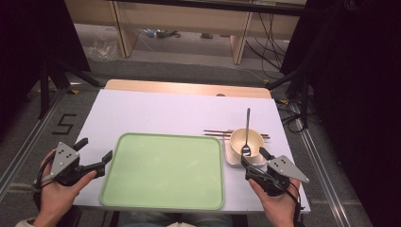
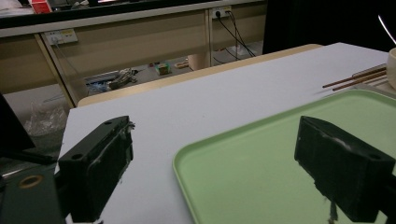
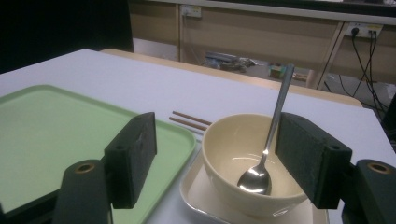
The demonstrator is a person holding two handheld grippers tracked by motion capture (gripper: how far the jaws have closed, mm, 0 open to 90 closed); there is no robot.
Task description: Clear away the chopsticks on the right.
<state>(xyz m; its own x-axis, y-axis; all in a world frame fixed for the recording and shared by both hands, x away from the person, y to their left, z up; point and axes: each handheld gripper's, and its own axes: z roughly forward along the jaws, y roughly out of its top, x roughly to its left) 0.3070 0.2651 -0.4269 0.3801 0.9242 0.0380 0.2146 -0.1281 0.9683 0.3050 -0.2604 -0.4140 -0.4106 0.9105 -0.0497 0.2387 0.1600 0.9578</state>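
Observation:
A pale green tray (image 1: 163, 170) lies in the middle of the white table. To its right a cream bowl (image 1: 253, 139) sits on a small white square plate (image 1: 231, 159), with a metal spoon (image 1: 247, 127) leaning in it. My left gripper (image 1: 98, 149) stands open at the tray's left edge, nothing between its jaws. In the left gripper view, the open left gripper (image 2: 215, 135) straddles the tray's corner (image 2: 187, 158). My right gripper (image 1: 254, 157) is open just short of the bowl. From the right gripper (image 3: 217, 140), the bowl (image 3: 229, 135) and spoon (image 3: 275, 116) lie ahead, untouched.
Brown chopsticks (image 1: 217, 133) lie behind the bowl, beside the tray's far right corner. The table top (image 1: 179, 106) has bare room behind the tray. Its right edge runs close to the plate. Black stands and cables (image 1: 288, 113) crowd the floor at both sides.

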